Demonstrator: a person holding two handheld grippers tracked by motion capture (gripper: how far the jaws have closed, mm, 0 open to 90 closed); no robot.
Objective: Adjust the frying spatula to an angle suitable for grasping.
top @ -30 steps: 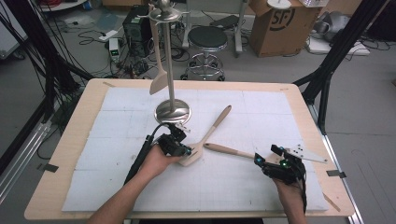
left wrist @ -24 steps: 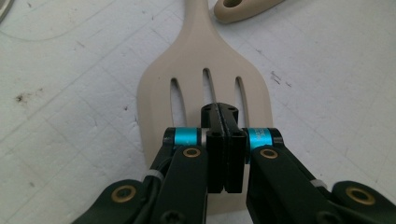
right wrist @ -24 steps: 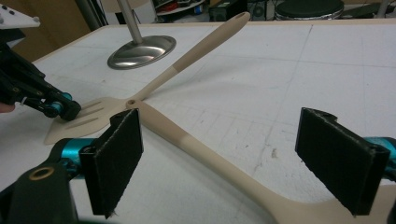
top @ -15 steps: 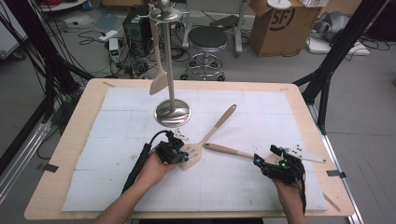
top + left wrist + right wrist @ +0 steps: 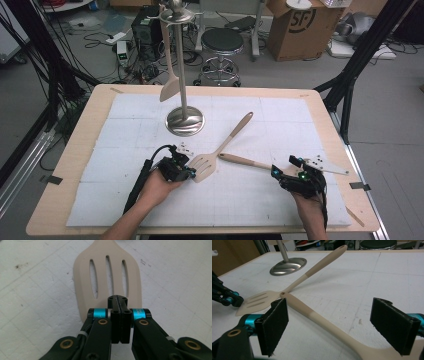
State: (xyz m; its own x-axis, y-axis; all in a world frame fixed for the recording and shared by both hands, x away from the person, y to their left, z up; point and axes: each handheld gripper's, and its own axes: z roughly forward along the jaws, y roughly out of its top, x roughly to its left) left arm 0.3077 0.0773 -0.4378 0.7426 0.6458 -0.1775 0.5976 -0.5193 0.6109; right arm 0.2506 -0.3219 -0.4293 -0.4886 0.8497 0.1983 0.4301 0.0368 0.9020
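A wooden bench (image 5: 85,150) covered by a white gridded mat (image 5: 300,130) sits in a workshop, with a cardboard box (image 5: 295,25) and a black stool (image 5: 222,42) on the floor beyond it. Toward the far side of the mat stands a tall metal rack (image 5: 184,100) on a round, shiny base, and a pale spatula (image 5: 170,75) hangs from its top.

Two more pale utensils lie flat near the middle of the mat. The slotted turner (image 5: 220,150) lies on a slant, its handle pointing away toward the far right and its slotted blade nearest the person. The second utensil (image 5: 247,161) lies to its right, and the tip of its handle almost meets the turner's neck, so the two form a loose V; in the right claw view it runs between the two jaws toward the camera.

The person's forearms reach in from the near edge. The left claw (image 5: 189,172) is at the near edge of the turner's blade; in the left claw view (image 5: 119,302) its jaws are clenched together, tips over the blade's rim, though I cannot tell whether they pinch the blade. The right claw (image 5: 276,172) rests near the right end of the second utensil, its padded jaws standing wide apart on either side of that utensil without touching it.
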